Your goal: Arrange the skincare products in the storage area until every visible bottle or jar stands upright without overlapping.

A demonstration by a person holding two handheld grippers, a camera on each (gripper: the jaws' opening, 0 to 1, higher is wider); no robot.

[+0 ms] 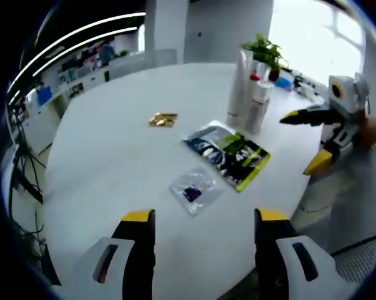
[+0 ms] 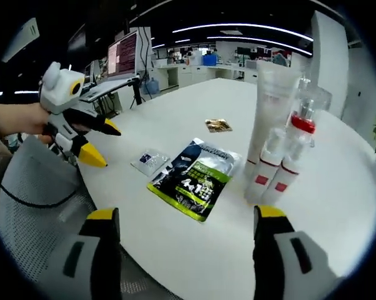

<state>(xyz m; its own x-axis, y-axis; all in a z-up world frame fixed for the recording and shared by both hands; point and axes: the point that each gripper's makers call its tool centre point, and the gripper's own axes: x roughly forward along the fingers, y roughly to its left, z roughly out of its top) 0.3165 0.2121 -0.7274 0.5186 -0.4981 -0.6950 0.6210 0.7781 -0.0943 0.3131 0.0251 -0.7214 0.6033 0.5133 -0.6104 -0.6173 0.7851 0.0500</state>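
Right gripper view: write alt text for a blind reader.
A cluster of upright white skincare bottles stands on a round white table, right of a flat green-and-black foil pouch. The open right gripper frames the foreground; the left gripper enters from the left.

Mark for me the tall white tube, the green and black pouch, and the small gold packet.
tall white tube [image 2: 272, 106], right gripper view, on the middle of its body.
green and black pouch [image 2: 197, 178], right gripper view, on its printed face.
small gold packet [image 1: 163, 119], left gripper view, on its centre.

upright bottles [image 1: 249, 94], green pouch [image 1: 228, 153], white table [image 1: 113, 150]
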